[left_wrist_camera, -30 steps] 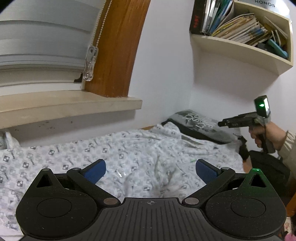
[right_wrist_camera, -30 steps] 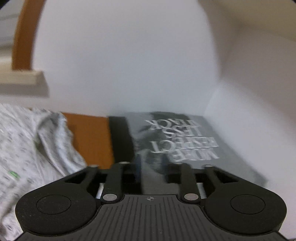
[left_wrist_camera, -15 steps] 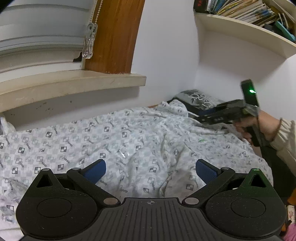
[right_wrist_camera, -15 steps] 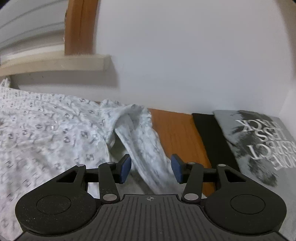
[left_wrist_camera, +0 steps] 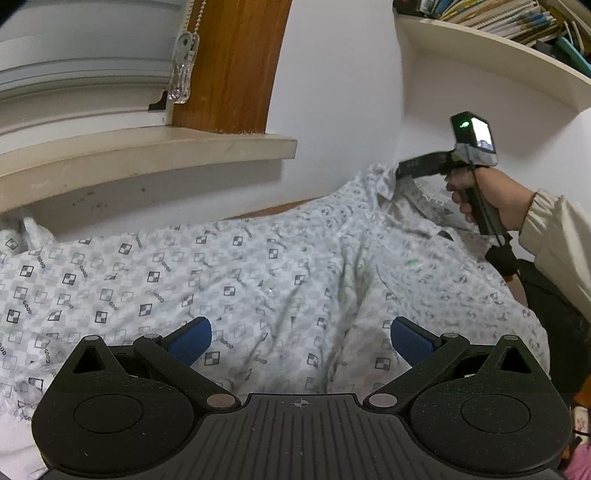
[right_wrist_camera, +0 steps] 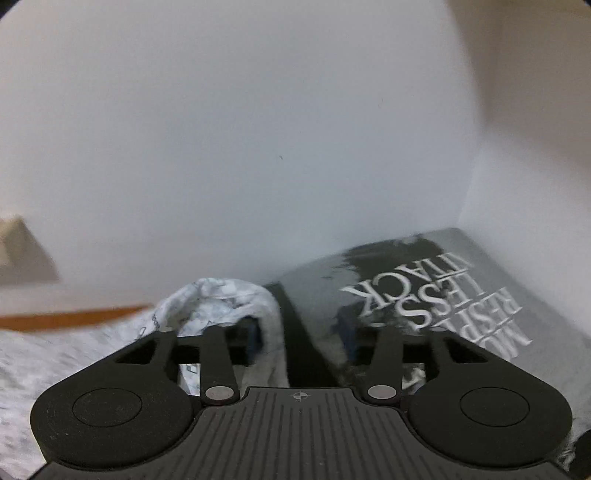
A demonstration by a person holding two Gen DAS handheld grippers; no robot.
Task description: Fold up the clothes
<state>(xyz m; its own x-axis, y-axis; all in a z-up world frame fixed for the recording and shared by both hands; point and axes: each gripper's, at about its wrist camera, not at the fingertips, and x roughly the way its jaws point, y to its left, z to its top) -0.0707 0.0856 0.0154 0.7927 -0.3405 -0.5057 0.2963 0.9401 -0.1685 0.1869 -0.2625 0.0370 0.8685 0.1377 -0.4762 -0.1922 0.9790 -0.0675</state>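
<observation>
White-and-grey checked shirt lay spread on the bed while your right gripper swung back to its far corner, jaws opening around it, your left gripper wide, empty.

I'm working in a home bedroom corner: a patterned garment lies spread beneath a window sill with a wooden frame and blinds, a wall shelf crammed with books, and a folded printed T-shirt against the white wall.
</observation>
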